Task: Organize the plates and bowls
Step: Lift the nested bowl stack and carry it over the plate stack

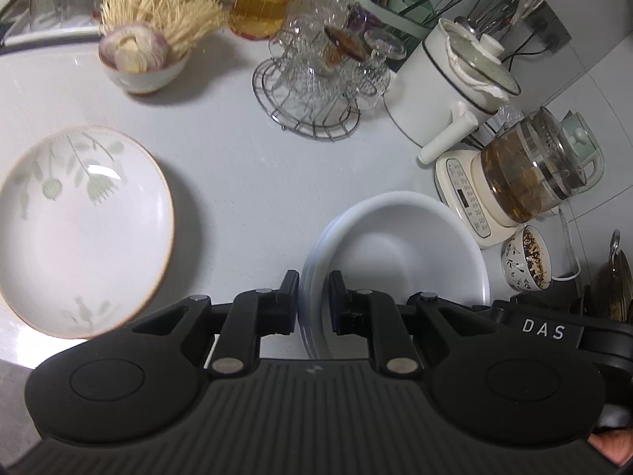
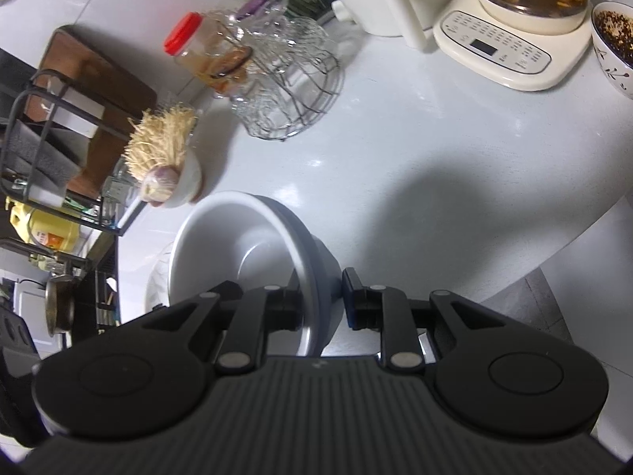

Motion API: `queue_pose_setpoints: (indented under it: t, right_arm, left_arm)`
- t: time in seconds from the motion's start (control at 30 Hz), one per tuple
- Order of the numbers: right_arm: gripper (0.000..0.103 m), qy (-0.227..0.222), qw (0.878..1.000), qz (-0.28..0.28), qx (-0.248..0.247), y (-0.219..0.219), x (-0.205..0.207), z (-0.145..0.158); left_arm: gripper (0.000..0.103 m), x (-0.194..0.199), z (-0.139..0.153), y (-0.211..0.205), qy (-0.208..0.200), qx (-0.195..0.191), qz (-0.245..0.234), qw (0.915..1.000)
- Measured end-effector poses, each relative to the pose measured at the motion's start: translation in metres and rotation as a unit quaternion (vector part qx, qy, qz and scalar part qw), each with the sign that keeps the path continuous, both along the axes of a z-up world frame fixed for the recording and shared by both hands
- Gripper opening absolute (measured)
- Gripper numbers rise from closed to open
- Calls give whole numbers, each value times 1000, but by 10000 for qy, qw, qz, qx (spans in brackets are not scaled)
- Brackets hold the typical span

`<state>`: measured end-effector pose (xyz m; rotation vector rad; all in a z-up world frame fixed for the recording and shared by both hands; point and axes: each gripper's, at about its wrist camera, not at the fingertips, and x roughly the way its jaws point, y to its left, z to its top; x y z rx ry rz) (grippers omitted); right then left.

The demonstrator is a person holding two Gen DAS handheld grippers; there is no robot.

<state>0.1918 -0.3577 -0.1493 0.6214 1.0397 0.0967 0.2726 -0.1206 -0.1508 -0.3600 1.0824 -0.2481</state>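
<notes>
A stack of plain white bowls (image 1: pixel 399 249) hangs above the pale counter (image 1: pixel 237 166), held from both sides. My left gripper (image 1: pixel 314 297) is shut on the stack's left rim, one pad inside and one outside. On the opposite rim my right gripper (image 2: pixel 322 297) is shut too; the same white bowls (image 2: pixel 237 245) fill the middle of the right wrist view. Part of the right gripper (image 1: pixel 554 328), marked DAS, shows at the right of the left wrist view. A white plate with a green flower pattern (image 1: pixel 79 229) lies flat on the counter to the left.
At the back stand a small bowl of garlic and enoki mushrooms (image 1: pixel 146 67), an oil jar (image 1: pixel 261 4), a wire rack of glass cups (image 1: pixel 316 83), a white pot (image 1: pixel 447 83) and a glass kettle on its base (image 1: pixel 526 174). A patterned bowl of spices (image 1: pixel 526 261) sits right.
</notes>
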Motion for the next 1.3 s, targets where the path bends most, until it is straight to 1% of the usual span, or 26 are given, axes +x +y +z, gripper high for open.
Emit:
queue_pose_setpoints:
  t: [0.2, 0.3, 0.37, 0.5, 0.67, 0.83, 1.0, 1.17, 1.3]
  right_arm:
    - [23, -223, 9997, 2, 22, 20, 0, 19]
    - [23, -358, 9994, 35, -18, 34, 3, 27]
    - [24, -386, 9992, 55, -39, 47, 8, 28]
    - [24, -445, 9987, 197, 120, 71, 14, 30]
    - [24, -530, 9974, 470, 108, 103, 27, 35]
    - [24, -477, 9962, 730, 62, 134, 38, 31]
    - [24, -274, 9953, 926, 4, 159, 48, 18]
    - [24, -50, 9949, 998, -161, 180, 60, 1]
    - [24, 95, 9946, 1003, -235, 193, 68, -14]
  left_arm:
    - [17, -5, 24, 26, -100, 9, -19, 9999]
    - [17, -6, 29, 40, -262, 50, -142, 9995]
    - [17, -5, 31, 53, -278, 101, -168, 9994]
    - [17, -8, 38, 83, -395, 139, -8, 9991]
    - [17, -11, 42, 117, -433, 144, 229, 9987]
    - [17, -13, 32, 148, -347, 96, 530, 9979]
    - [17, -13, 14, 172, -149, 18, 763, 9970]
    - [17, -7, -12, 190, 94, -11, 783, 9969]
    - [18, 1, -29, 200, 170, 70, 688, 9975]
